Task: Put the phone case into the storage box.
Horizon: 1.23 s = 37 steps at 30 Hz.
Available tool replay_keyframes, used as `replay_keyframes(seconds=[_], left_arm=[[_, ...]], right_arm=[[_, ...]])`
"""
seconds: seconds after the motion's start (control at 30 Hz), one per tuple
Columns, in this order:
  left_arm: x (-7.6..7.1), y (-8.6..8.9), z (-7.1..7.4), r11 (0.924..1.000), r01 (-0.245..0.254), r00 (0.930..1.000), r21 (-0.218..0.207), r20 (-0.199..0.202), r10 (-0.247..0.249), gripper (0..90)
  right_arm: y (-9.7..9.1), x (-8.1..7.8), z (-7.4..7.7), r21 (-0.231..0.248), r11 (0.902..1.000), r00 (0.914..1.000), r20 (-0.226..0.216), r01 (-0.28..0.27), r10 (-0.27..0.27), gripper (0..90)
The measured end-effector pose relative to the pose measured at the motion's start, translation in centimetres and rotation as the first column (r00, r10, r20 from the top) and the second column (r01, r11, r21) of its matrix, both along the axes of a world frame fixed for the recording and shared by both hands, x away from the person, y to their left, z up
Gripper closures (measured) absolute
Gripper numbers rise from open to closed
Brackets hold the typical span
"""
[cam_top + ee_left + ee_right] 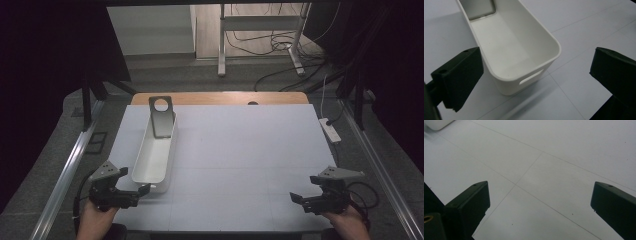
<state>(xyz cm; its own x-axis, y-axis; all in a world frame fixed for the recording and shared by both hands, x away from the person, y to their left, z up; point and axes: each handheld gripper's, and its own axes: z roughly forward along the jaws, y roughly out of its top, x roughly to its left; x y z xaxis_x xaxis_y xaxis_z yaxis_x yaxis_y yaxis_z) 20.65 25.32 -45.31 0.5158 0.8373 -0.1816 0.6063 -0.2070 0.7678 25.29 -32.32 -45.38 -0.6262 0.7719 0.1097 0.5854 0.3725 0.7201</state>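
Left gripper view: white bin (506,47) between spread jaws.

One white bin (155,155), one grey plate (162,117), perhaps metal.

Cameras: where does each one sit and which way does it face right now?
High view: above the person's side, looking forward and down on the white table; both hands show.
Left gripper view: on the left gripper, facing the long white plastic bin; open jaws flank its near end.
Right gripper view: on the right gripper, facing bare table; jaws open.
High and left gripper views share the bin and its grey metal plate.
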Motion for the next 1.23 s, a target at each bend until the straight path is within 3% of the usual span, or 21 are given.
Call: replay_keyframes(seconds=[0.23, 0.57, 1.23], left_arm=[[-0.7, 0.0, -0.5, 0.9997, -0.023, 0.9997, 0.000, -0.005, 0.023, 0.0], [-1.4, -0.1, -1.4, 0.9984, -0.038, 0.9991, 0.043, -0.020, 0.039, 0.0], [-0.8, -0.8, -2.1, 0.9899, -0.065, 0.9941, 0.126, -0.078, 0.075, 0.1]], right_arm=[[0.0, 0.0, 0.0, -0.001, 1.0000, 1.0000, 0.003, -0.001, 0.001, 2.6], [0.0, 0.0, 0.0, -0.003, 1.0000, 1.0000, -0.001, -0.001, 0.001, 2.6], [0.1, 0.0, 0.0, -0.004, 1.0000, 1.0000, -0.002, -0.005, 0.005, 2.6]])
